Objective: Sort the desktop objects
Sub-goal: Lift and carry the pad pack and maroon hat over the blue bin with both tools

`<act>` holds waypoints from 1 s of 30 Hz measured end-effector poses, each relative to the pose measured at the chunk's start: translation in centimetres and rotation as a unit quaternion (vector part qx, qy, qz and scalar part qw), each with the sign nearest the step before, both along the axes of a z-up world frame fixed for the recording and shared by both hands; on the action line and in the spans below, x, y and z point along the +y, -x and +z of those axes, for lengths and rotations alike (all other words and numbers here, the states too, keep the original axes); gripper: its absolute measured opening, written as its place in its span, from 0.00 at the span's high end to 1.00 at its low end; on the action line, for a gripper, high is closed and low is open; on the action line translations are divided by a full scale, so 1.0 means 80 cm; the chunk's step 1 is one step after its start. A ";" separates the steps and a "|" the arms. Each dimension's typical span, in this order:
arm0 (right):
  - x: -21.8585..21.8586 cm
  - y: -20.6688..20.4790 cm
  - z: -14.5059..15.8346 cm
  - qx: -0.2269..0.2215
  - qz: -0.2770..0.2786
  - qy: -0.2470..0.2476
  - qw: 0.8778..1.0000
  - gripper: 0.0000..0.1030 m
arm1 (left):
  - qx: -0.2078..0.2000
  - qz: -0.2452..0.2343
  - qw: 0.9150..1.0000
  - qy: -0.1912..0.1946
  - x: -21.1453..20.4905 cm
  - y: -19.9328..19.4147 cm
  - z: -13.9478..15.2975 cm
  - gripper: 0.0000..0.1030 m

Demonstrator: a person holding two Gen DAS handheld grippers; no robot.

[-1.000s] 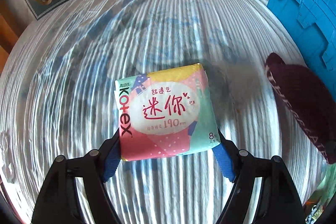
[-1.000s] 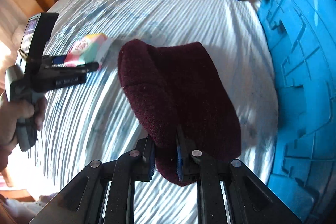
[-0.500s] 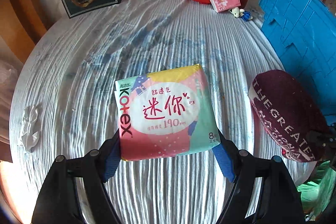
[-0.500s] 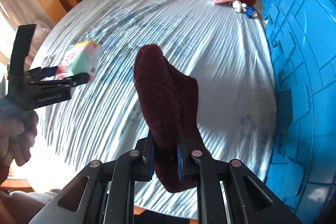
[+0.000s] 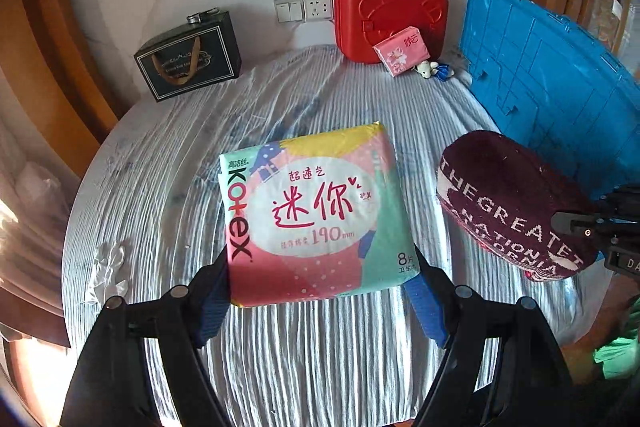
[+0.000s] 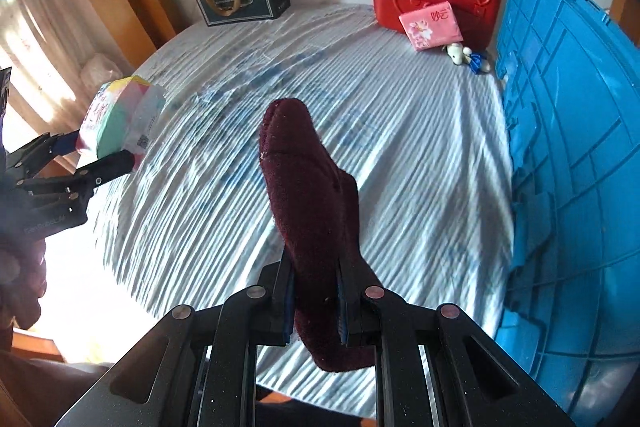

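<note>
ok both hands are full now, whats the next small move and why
Probably carry the maroon hat sideways toward the blue crate: the right gripper is shut on it, clear of the bed, and the crate stands beside it. The left gripper holds the Kotex pack.

Kotex pad pack (image 5: pixel 316 215): flat, square, soft wrapper in pink, mint and yellow, red Chinese lettering, "190" and "8" printed; face up, clamped at both side edges, held clear above the striped cloth of the desk's middle.

Maroon knit beanie (image 6: pixel 312 211): white woven lettering "THE GREATE…" on the band; pinched, folded narrow, hanging above the desk's right side.
</note>
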State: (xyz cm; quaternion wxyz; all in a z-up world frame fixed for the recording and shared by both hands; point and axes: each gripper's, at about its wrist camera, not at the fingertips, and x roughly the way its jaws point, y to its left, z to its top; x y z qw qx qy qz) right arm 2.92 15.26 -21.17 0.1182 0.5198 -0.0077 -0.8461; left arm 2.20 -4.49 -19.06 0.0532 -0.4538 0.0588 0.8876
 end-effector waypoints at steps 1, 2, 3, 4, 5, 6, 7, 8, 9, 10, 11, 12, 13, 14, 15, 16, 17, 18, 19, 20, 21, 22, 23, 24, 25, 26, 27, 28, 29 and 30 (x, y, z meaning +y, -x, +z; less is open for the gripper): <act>0.003 -0.001 0.003 0.003 0.002 0.003 1.000 0.85 | 0.004 -0.003 1.000 -0.002 0.003 -0.001 0.004 0.26; 0.005 -0.001 0.006 0.005 0.004 0.004 1.000 0.85 | 0.010 -0.005 1.000 -0.002 0.006 -0.002 0.009 0.26; 0.007 -0.004 0.010 0.008 0.005 0.006 1.000 0.85 | 0.015 -0.007 1.000 0.000 0.008 -0.002 0.015 0.26; 0.009 -0.006 0.015 0.013 0.007 0.006 1.000 0.85 | 0.019 -0.008 1.000 0.000 0.010 -0.002 0.021 0.26; 0.011 -0.008 0.020 0.017 0.010 0.004 1.000 0.85 | 0.024 -0.010 1.000 0.001 0.013 -0.001 0.028 0.26; 0.014 -0.011 0.025 0.022 0.012 0.004 1.000 0.85 | 0.030 -0.012 0.999 0.002 0.017 -0.001 0.036 0.26; 0.018 -0.013 0.033 0.029 0.014 0.005 0.999 0.85 | 0.037 -0.015 0.999 0.003 0.021 -0.001 0.045 0.26; 0.021 -0.016 0.041 0.036 0.014 0.006 0.999 0.85 | 0.046 -0.017 0.999 0.003 0.025 -0.001 0.055 0.26; 0.025 -0.018 0.049 0.043 0.014 0.007 0.999 0.85 | 0.055 -0.019 0.998 0.004 0.029 0.000 0.064 0.26; 0.030 -0.020 0.059 0.052 0.015 0.010 0.998 0.85 | 0.063 -0.023 0.998 0.005 0.035 0.001 0.074 0.26; 0.035 -0.022 0.069 0.063 0.015 0.010 0.998 0.85 | 0.070 -0.025 0.997 0.005 0.041 0.002 0.083 0.26; 0.041 -0.024 0.080 0.074 0.015 0.008 0.997 0.85 | 0.078 -0.028 0.997 0.005 0.047 0.003 0.092 0.26; 0.047 -0.026 0.090 0.085 0.014 0.009 0.996 0.85 | 0.085 -0.031 0.996 0.006 0.054 0.004 0.101 0.26; 0.053 -0.028 0.101 0.095 0.014 0.011 0.995 0.85 | 0.089 -0.034 0.995 0.005 0.061 0.006 0.108 0.26; 0.059 -0.029 0.112 0.106 0.012 0.011 0.994 0.85 | 0.094 -0.037 0.995 0.003 0.067 0.007 0.116 0.26; 0.065 -0.030 0.121 0.115 0.012 0.012 0.993 0.85 | 0.098 -0.040 0.994 0.000 0.074 0.008 0.124 0.26; 0.071 -0.031 0.130 0.124 0.011 0.013 0.992 0.85 | 0.101 -0.043 0.994 -0.002 0.082 0.010 0.132 0.26; 0.077 -0.032 0.139 0.131 0.012 0.013 0.991 0.85 | 0.105 -0.044 0.993 -0.004 0.089 0.012 0.141 0.26; 0.084 -0.034 0.148 0.140 0.011 0.012 0.990 0.85 | 0.107 -0.047 0.993 -0.007 0.096 0.014 0.149 0.26; 0.091 -0.034 0.155 0.148 0.010 0.011 0.989 0.85 | 0.111 -0.049 0.993 -0.010 0.106 0.015 0.158 0.26; 0.098 -0.035 0.163 0.156 0.008 0.010 0.988 0.85 | 0.115 -0.053 0.992 -0.013 0.114 0.016 0.166 0.26; 0.107 -0.037 0.171 0.163 0.006 0.010 0.986 0.85 | 0.118 -0.057 0.991 -0.015 0.123 0.019 0.174 0.26; 0.115 -0.039 0.178 0.169 0.003 0.012 0.985 0.85 | 0.125 -0.063 0.990 -0.016 0.134 0.021 0.183 0.26; 0.124 -0.038 0.185 0.174 -0.002 0.016 0.985 0.85 | 0.133 -0.069 0.989 -0.015 0.145 0.022 0.190 0.26; 0.134 -0.039 0.192 0.181 -0.007 0.019 0.983 0.85 | 0.137 -0.075 0.988 -0.014 0.158 0.025 0.197 0.26; 0.144 -0.040 0.198 0.189 -0.012 0.020 0.982 0.85 | 0.139 -0.081 0.987 -0.015 0.169 0.028 0.202 0.26; 0.154 -0.041 0.205 0.195 -0.017 0.024 0.980 0.85 | 0.140 -0.087 0.986 -0.018 0.181 0.032 0.208 0.26; 0.166 -0.042 0.213 0.204 -0.024 0.024 0.978 0.85 | 0.141 -0.094 0.985 -0.021 0.192 0.035 0.213 0.26; 0.177 -0.043 0.221 0.214 -0.030 0.021 0.976 0.85 | 0.143 -0.102 0.984 -0.023 0.206 0.039 0.219 0.26; 0.187 -0.044 0.227 0.221 -0.036 0.019 0.974 0.85 | 0.145 -0.111 0.983 -0.025 0.219 0.043 0.224 0.26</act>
